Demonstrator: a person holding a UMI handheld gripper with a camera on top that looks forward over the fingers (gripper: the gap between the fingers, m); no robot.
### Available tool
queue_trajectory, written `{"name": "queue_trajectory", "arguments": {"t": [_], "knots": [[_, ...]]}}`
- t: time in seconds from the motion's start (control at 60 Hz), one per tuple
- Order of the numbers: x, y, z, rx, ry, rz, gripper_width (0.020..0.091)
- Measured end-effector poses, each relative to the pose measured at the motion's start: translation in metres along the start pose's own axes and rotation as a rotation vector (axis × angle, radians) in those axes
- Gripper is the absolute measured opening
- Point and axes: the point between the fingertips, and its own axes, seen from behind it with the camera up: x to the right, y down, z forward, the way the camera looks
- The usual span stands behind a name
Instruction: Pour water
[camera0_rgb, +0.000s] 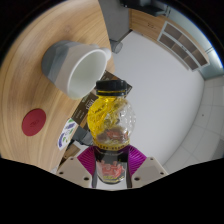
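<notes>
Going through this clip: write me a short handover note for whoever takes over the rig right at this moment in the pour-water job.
Gripper: shut on the clear bottle, both purple pads pressing on its sides.
Bottle: held up off the wooden table, yellow label facing the camera, its top pointing toward the white cup.
Cup: on the table just beyond the bottle, appears tilted in this view; its inside cannot be seen.
Also on the table: a red round disc off to the side.
Done: bottle picked up and brought close to the cup.
Left: tip the bottle over the cup and pour; no water stream is visible yet.
</notes>
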Motion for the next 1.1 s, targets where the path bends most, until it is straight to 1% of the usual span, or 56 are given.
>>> {"name": "queue_trajectory", "arguments": {"t": [0.133, 0.267, 0.367, 0.467, 0.5, 0.517, 0.55, 0.6, 0.8, 0.9, 0.983, 1.017, 1.083, 1.1], "knots": [[0.006, 0.021, -0.004, -0.016, -0.041, 0.284, 0.0391], [0.012, 0.045, -0.018, -0.006, -0.126, 0.785, 0.0391], [0.015, 0.057, -0.030, 0.024, -0.177, 1.169, 0.0391], [0.007, 0.062, -0.038, 0.075, -0.249, 1.511, 0.0392], [0.000, 0.057, -0.039, 0.093, -0.295, 1.610, 0.0392], [-0.004, 0.049, -0.047, 0.092, -0.297, 1.658, 0.0391], [-0.015, 0.043, -0.042, 0.112, -0.340, 1.743, 0.0392], [-0.032, 0.034, -0.040, 0.121, -0.393, 1.844, 0.0391], [-0.089, -0.007, -0.032, 0.141, -0.504, 2.021, 0.0391], [-0.109, -0.021, -0.029, 0.140, -0.521, 2.036, 0.0394], [-0.135, -0.033, -0.025, 0.108, -0.552, 2.033, 0.0401], [-0.131, -0.032, -0.027, 0.123, -0.521, 2.058, 0.0410], [-0.133, -0.031, -0.029, 0.133, -0.509, 2.065, 0.0422], [-0.133, -0.031, -0.030, 0.135, -0.506, 2.062, 0.0444]]}}
